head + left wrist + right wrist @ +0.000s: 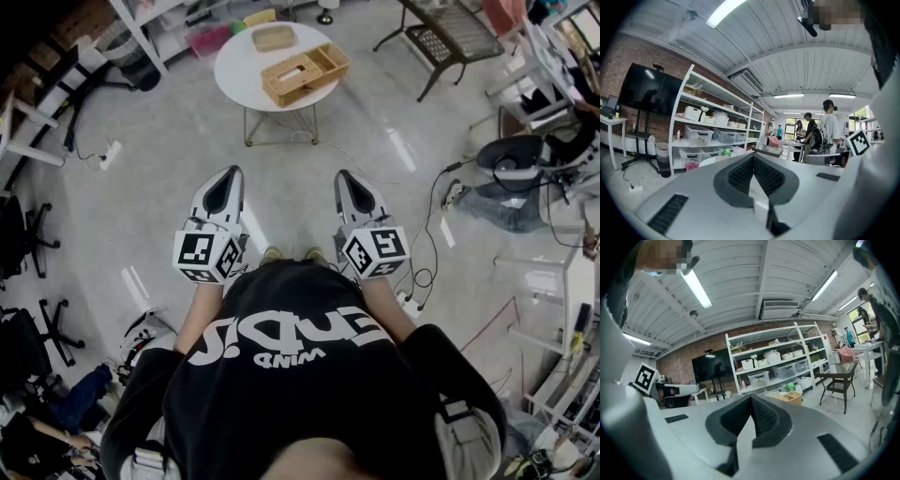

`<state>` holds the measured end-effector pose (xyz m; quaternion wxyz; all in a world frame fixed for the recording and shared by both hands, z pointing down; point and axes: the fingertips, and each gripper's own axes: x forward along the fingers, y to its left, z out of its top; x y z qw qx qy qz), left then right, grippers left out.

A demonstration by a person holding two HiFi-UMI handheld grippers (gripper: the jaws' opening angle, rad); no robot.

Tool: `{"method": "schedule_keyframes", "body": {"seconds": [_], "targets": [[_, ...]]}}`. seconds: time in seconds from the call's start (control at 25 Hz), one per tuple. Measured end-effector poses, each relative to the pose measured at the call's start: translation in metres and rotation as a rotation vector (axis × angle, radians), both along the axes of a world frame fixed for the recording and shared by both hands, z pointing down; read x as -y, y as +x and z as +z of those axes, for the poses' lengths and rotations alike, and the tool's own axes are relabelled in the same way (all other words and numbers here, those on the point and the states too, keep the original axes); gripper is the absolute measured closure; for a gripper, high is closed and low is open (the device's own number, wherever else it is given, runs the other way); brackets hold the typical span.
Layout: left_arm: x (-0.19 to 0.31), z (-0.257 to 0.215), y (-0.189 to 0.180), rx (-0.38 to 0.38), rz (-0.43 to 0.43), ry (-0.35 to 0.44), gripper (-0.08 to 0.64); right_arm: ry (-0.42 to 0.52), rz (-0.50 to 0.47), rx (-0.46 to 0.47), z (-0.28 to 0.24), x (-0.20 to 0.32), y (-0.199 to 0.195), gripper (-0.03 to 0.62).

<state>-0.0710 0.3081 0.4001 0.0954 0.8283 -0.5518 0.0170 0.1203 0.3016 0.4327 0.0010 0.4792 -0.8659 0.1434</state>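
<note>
- Wicker box (305,73), long, light brown and split into compartments, lies on the right part of a round white table (230,67). It is far ahead of both grippers and well apart from them.
- Left gripper (229,176): its two dark ribbed pads are pressed together at the tips, with nothing between them, as the left gripper view (753,158) shows.
- Right gripper (343,178): its jaws are likewise closed tip to tip on nothing, seen in the right gripper view (751,399).
- Two grippers, each carrying one marker cube, are held side by side over bare grey floor, just beyond the person's black shirt (291,375).
- Two woven pieces sit on the single table. The second is a smaller basket (274,37) at its far edge, near the box but not touching it.
- One dark mesh chair (450,37) stands to the far right of the table.
- Only the head view shows the box from above, with its compartments.
- The right gripper view catches the box low, just right of the jaw tips (790,398). It also shows the chair (839,383), white shelving (773,366) and a black screen (712,364).
- Only the left gripper view shows people standing (829,126) at the far right.
</note>
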Motion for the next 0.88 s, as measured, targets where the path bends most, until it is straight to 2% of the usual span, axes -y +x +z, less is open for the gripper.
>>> {"method": "schedule_keyframes", "body": {"seconds": [0.2,0.4,0.68,0.88], "targets": [[0.001,0.000,-0.007,0.001,0.015,0.005,0.561,0.030,0.010,-0.025,-0.003,-0.002,-0.008,0.595],[0.008,0.005,-0.018,0.003,0.043,0.010,0.561,0.091,0.087,0.001,-0.014,-0.003,-0.006,0.594],[0.032,0.008,-0.029,0.005,0.053,0.018,0.561,0.060,0.170,0.055,-0.006,0.015,0.003,0.594],[0.063,0.010,-0.036,-0.007,0.052,0.022,0.561,0.058,0.168,0.070,-0.001,0.045,-0.008,0.594]]}}
